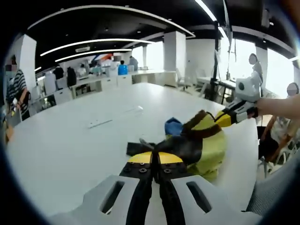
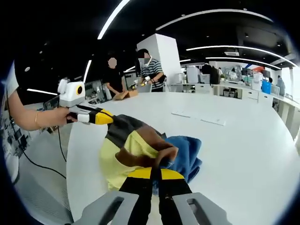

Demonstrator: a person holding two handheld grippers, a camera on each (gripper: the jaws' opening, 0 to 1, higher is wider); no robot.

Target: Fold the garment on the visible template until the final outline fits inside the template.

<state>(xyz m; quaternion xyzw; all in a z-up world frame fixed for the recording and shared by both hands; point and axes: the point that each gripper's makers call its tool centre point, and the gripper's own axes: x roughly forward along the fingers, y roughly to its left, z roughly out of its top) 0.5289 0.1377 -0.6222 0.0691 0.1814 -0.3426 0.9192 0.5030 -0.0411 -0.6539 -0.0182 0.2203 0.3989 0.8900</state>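
Over the white table (image 1: pixel 56 145), both grippers pinch opposite parts of the bunched yellow, dark and blue garment (image 2: pixel 136 154), left gripper (image 1: pixel 152 161) and right gripper (image 2: pixel 156 172) clamped on cloth, probably to spread it for folding.

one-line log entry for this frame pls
left gripper: shut on garment | right gripper: shut on garment | garment bunched, lifted between both | white table | fold incomplete

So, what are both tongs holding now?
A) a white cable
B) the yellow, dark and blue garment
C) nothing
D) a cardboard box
B: the left tongs and the right tongs are each shut on the bunched garment, above the white table.
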